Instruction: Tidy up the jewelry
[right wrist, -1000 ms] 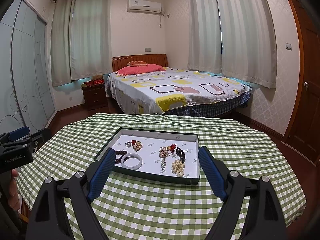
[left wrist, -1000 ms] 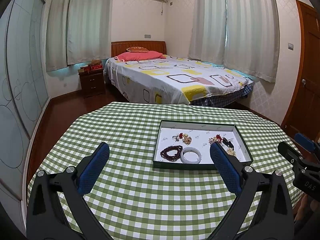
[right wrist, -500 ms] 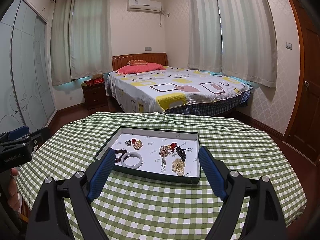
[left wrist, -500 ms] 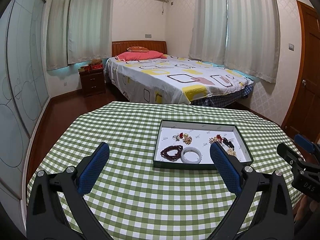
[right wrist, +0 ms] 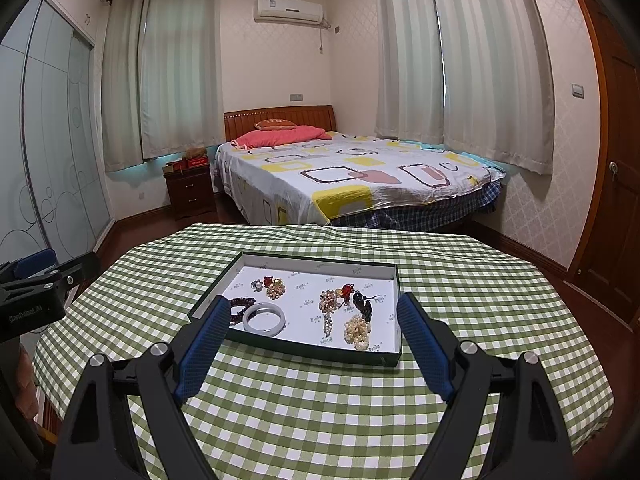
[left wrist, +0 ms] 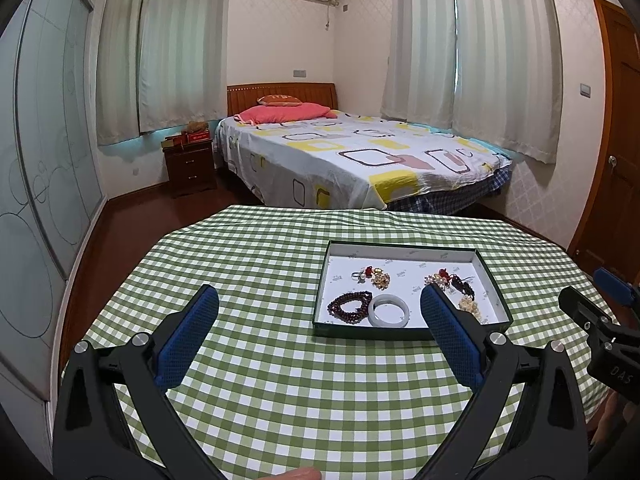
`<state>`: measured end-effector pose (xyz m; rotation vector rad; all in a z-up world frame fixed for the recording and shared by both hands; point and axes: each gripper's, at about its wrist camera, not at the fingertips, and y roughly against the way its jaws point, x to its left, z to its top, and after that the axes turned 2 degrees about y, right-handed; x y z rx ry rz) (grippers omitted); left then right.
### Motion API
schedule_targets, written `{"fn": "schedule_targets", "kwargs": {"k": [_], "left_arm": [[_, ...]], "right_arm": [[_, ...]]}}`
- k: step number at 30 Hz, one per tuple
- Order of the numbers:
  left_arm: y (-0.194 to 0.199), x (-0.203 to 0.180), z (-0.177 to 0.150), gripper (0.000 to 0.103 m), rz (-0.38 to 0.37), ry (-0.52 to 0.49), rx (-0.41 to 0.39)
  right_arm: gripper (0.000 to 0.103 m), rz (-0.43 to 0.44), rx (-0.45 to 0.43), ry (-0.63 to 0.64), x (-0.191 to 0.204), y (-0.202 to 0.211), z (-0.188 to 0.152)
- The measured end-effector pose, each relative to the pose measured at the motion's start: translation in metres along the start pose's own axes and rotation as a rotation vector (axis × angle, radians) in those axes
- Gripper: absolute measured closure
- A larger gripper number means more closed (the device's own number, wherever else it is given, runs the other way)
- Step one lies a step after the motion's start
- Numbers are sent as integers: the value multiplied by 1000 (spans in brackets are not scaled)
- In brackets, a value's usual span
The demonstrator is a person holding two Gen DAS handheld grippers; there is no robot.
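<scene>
Jewelry lay loose inside a shallow dark-green tray point(right wrist: 276, 348) with a white floor, set on a table under a green checked cloth point(left wrist: 280, 380). Near the tray's front edge a dark red bead bracelet point(left wrist: 350, 307) touched a white bangle point(left wrist: 389, 311). Behind them sat a small red-and-gold cluster point(right wrist: 272, 286). Toward the right side lay a pearl brooch point(right wrist: 329, 300), a black beaded piece point(right wrist: 362, 303) and a pearl bunch point(right wrist: 357, 331). Left gripper point(left wrist: 320, 318) hovered before the tray, jaws spread wide, gripping nothing. Right gripper point(right wrist: 314, 328) was likewise spread, empty, its blue pads framing the tray's near corners.
</scene>
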<state>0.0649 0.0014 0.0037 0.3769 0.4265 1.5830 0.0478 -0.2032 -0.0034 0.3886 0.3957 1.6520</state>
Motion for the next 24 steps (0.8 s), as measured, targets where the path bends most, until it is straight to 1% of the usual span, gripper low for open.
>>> {"fn": "schedule_targets", "kwargs": {"k": [5, 9, 11, 13, 17, 18, 21, 24], "left_arm": [[-1, 1, 0, 4, -32, 12, 1], [-6, 3, 0, 4, -54, 23, 20], [-6, 4, -1, 4, -42, 33, 12], [-6, 4, -2, 4, -14, 22, -10], [-14, 6, -2, 4, -20, 2, 3], [-18, 7, -3, 4, -12, 7, 10], [-33, 10, -6, 4, -17, 12, 40], [-55, 17, -11, 4, 2, 18, 80]], "right_arm": [[21, 2, 5, 0, 1, -1, -2], [21, 2, 10, -3, 0, -3, -3], [21, 3, 13, -5, 0, -4, -4], [21, 4, 16, -7, -1, -5, -5], [21, 4, 20, -9, -2, -9, -5], [21, 4, 21, -10, -2, -10, -5], [20, -1, 28, -16, -6, -17, -6], [20, -18, 38, -25, -16, -29, -9]]}}
